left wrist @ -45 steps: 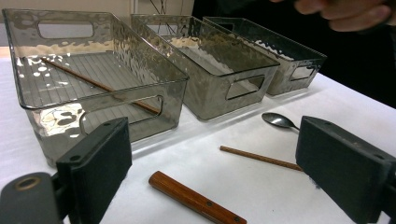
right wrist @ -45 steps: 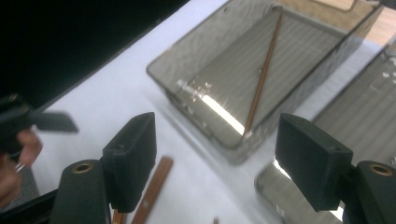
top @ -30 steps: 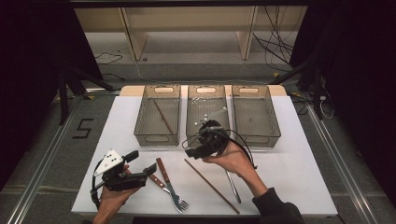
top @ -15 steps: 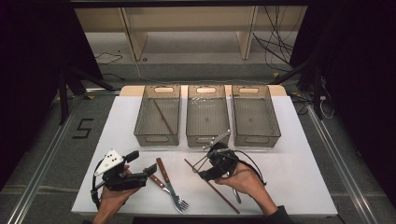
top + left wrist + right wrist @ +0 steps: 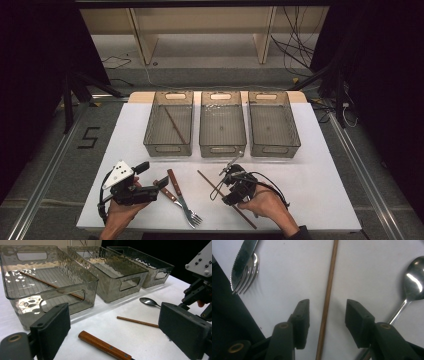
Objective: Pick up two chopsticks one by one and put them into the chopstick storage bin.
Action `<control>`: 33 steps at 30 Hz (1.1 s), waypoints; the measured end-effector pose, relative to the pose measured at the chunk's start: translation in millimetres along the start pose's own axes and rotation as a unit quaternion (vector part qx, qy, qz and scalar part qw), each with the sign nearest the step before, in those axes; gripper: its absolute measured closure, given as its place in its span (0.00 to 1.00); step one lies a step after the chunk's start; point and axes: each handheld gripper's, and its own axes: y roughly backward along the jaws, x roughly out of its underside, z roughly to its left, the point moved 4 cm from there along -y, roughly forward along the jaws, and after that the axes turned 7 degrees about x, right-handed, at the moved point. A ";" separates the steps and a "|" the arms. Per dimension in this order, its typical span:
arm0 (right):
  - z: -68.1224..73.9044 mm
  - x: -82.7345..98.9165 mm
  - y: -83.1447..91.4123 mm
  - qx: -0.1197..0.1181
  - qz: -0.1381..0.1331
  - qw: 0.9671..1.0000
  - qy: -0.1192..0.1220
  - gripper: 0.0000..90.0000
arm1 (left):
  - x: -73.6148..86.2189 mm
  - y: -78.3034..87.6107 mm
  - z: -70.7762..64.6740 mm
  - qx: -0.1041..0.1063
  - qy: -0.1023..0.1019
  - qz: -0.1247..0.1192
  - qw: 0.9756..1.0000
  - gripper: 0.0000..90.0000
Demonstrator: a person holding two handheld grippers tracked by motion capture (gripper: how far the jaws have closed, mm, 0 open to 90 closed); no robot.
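Right gripper view: our right gripper (image 5: 326, 311) has dropped from the bins, jaws narrowing astride the untouched chopstick (image 5: 327, 300) near the table's front edge

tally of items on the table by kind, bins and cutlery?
Bins: 3
Chopsticks: 2, one in the left bin, one on the table
Knife: 1
Fork: 1
Spoon: 1
Total: 8

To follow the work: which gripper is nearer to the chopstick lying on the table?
Right. The right gripper straddles the chopstick, pads not touching; the left gripper waits beyond the knife.
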 end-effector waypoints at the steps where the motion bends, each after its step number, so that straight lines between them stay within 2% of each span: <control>1: 1.1 0.7 -0.8 0.001 0.006 1.000 0.000 0.64 | -0.1 0.1 -0.1 0.000 0.000 0.000 1.000 0.11; 7: 5.1 3.3 -5.5 0.011 0.032 0.999 0.011 0.73 | -0.1 -0.1 0.0 0.001 0.000 -0.001 1.000 0.11; 11: 5.7 4.2 -8.7 0.014 0.040 0.999 0.023 0.78 | -0.1 0.0 -0.2 0.001 0.001 -0.001 1.000 0.11; 14: 7.7 4.2 -9.6 0.015 0.046 0.999 0.019 0.81 | -0.1 0.0 -0.3 0.002 0.000 -0.001 1.000 0.11; 17: 6.6 4.4 -12.4 0.027 0.055 0.998 0.027 0.84 | 0.0 0.1 -0.1 0.002 0.001 -0.001 1.000 0.11; 28: 10.3 1.9 -15.5 0.050 0.061 0.996 0.029 0.94 | -0.1 0.0 -0.3 0.002 0.001 -0.001 1.000 0.11; 33: 11.6 1.0 -15.6 0.056 0.064 0.996 0.031 0.95 | -0.1 0.0 0.0 0.002 0.001 -0.001 1.000 0.11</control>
